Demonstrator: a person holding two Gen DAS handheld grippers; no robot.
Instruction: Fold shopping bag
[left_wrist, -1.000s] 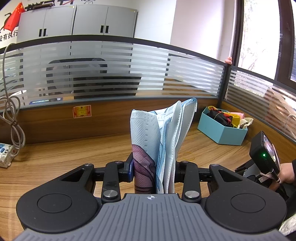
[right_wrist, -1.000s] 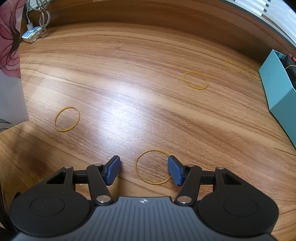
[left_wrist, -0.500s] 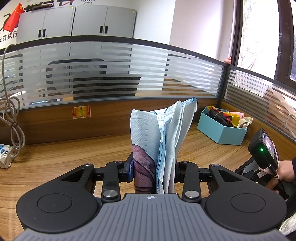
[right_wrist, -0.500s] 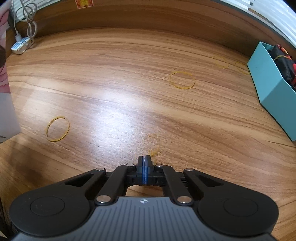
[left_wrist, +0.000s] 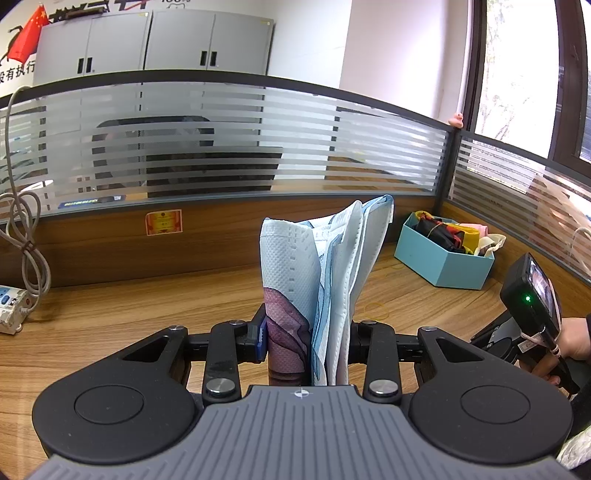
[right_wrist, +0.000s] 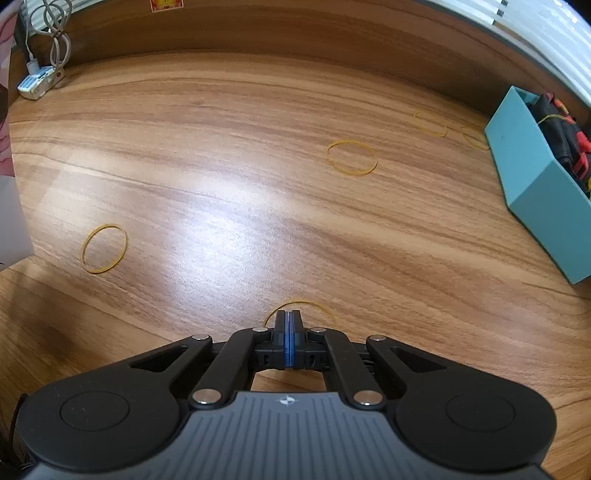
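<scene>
Your left gripper (left_wrist: 306, 341) is clamping the folded bag (left_wrist: 317, 273) upright, your right gripper (right_wrist: 288, 318) is pinching together on a band (right_wrist: 317, 306) on the desk (right_wrist: 258, 206).

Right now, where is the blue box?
In the right wrist view, the blue box sits at the right edge of the wooden desk, beside two rubber bands.

Right tool (right_wrist: 288, 320) closed, pads together, tips at rubber band (right_wrist: 317, 306) on tabletop (right_wrist: 258, 192). Teal box (right_wrist: 535, 192) at right edge.
</scene>
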